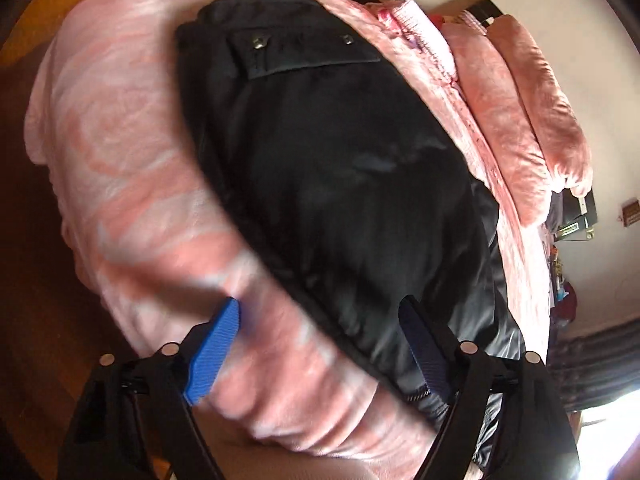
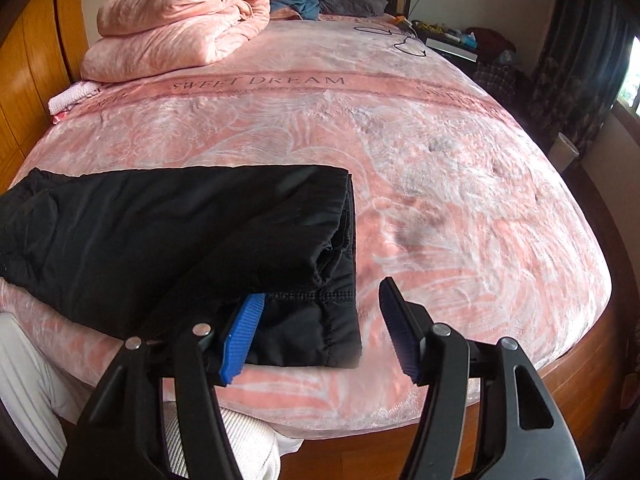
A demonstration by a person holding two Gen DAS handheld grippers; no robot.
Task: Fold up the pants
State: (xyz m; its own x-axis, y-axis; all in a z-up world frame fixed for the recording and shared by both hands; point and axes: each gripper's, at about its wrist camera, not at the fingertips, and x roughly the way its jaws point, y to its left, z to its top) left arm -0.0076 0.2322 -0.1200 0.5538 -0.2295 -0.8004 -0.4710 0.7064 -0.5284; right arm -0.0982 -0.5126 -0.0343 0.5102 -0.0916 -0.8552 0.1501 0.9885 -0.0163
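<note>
Black padded pants lie flat on the pink bed, with a snap-flap pocket at the far end. My left gripper is open, hovering over the near long edge of the pants; the view is blurred. In the right wrist view the pants lie folded along the bed's near edge, hems stacked at the right end. My right gripper is open, its jaws straddling the hem corner, left pad tucked under the upper fabric layer.
A folded pink quilt sits at the bed's far left near the headboard. A black cable lies at the far right. Wooden wardrobe on the left, nightstand clutter and curtains on the right.
</note>
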